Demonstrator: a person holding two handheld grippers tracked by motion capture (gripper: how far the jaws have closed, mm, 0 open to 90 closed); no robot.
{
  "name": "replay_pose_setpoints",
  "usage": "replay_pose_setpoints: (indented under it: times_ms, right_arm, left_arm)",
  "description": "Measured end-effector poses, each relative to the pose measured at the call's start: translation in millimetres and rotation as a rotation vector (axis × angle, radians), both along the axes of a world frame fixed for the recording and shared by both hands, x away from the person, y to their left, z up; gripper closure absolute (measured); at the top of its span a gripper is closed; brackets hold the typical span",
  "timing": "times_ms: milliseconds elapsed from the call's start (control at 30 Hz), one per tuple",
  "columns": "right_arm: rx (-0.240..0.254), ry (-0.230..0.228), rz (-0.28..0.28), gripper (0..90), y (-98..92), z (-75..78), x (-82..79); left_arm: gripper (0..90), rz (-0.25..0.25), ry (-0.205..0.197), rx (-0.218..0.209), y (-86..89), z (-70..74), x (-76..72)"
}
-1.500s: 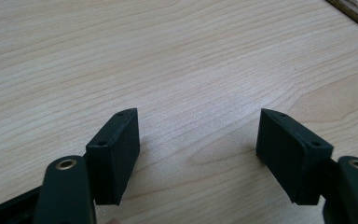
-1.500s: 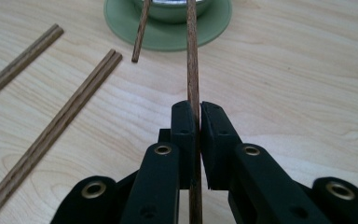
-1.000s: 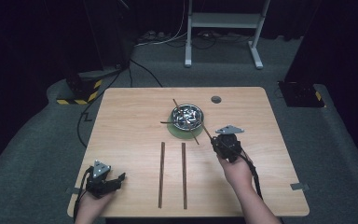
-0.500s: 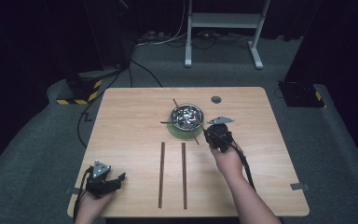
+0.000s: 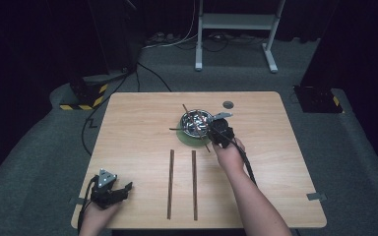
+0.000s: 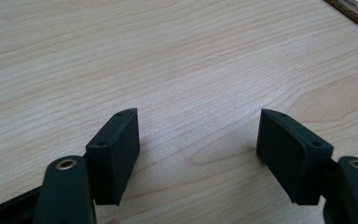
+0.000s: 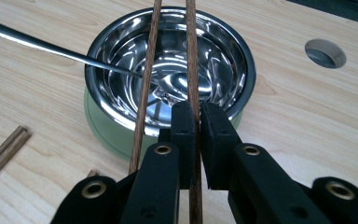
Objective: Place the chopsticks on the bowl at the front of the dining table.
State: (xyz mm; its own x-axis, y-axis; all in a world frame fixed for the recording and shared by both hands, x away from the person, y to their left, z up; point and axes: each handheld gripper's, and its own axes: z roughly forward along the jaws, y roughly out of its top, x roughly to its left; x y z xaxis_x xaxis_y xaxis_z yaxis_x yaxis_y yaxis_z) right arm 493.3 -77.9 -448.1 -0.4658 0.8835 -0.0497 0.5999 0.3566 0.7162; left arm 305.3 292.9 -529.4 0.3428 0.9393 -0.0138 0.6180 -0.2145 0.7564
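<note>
The right gripper (image 7: 195, 140) has its jaws pinched almost together on one wooden chopstick (image 7: 192, 60) that lies across the steel bowl (image 7: 168, 70), at the bowl's near rim; a second chopstick (image 7: 145, 79) runs beside the first, just outside the left jaw and untouched. A thin metal rod, perhaps a spoon handle (image 7: 51, 49), slants into the bowl from the left, though its tip is lost in reflections. The bowl sits on a green saucer (image 7: 103, 128) near the middle of the table (image 5: 138, 128), and two more wooden sticks (image 5: 171, 183) lie flat nearer the person. The left gripper (image 6: 198, 151) rests at the table's near left corner, jaws wide apart with nothing between them. The grip looks narrow and far from the stick's middle, so a lift could let the stick pivot and slip out. A sideways pull might drag the neighbouring stick or tip the light bowl off its saucer.
</note>
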Motion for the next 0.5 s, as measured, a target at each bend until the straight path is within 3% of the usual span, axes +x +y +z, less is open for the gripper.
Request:
replay_pose_setpoints:
  times_ms: [500]
  right_arm:
    - [0.008, 0.010, -0.021, 83.9, 23.0, -0.3, 29.9]
  left_arm:
    - [30.1, 0.001, 0.000, 0.002, -0.2, 0.0, -0.2]
